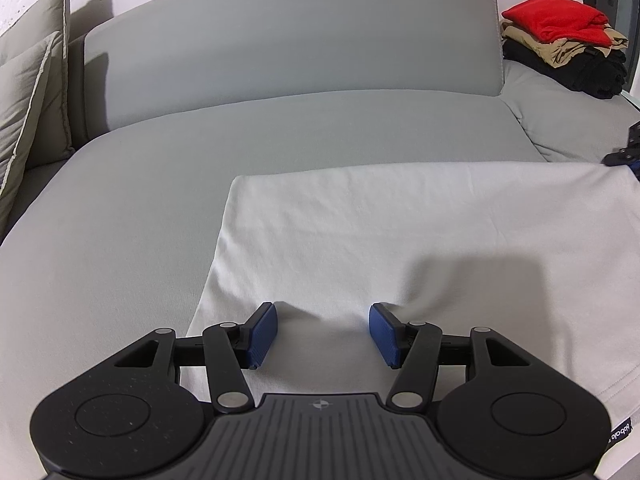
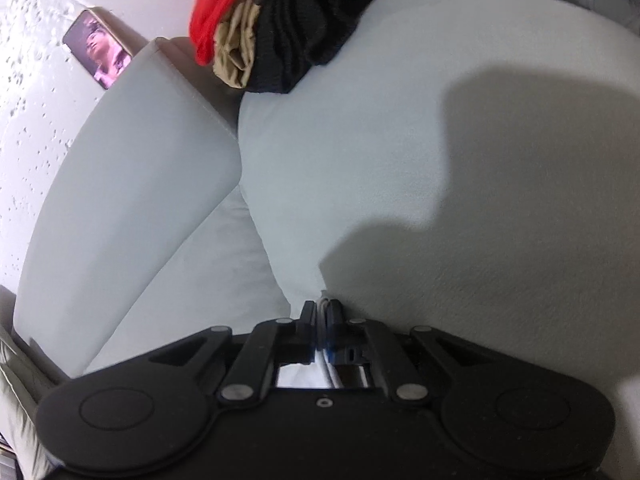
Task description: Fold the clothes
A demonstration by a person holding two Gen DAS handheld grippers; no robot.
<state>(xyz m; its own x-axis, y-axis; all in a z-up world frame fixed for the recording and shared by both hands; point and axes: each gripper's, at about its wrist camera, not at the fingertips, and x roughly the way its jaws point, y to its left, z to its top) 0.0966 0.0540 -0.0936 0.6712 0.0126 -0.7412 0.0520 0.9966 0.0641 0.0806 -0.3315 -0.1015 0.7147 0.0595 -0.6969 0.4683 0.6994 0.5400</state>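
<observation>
My right tool (image 2: 320, 322) is clenched on the white garment's (image 1: 400, 232) edge; my left tool (image 1: 323, 330) rests released. Pinching too little cloth could let it slip free.

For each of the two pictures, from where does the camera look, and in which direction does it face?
Left wrist view: sits on the left claw, faces down and forward over the white garment toward the sofa backrest; its open fingers show.
Right wrist view: sits on the right claw, tilted, faces the sofa seat; its fingers, shut on a white fabric edge, show.
Shared: the backrest and the stack of folded clothes.
</observation>
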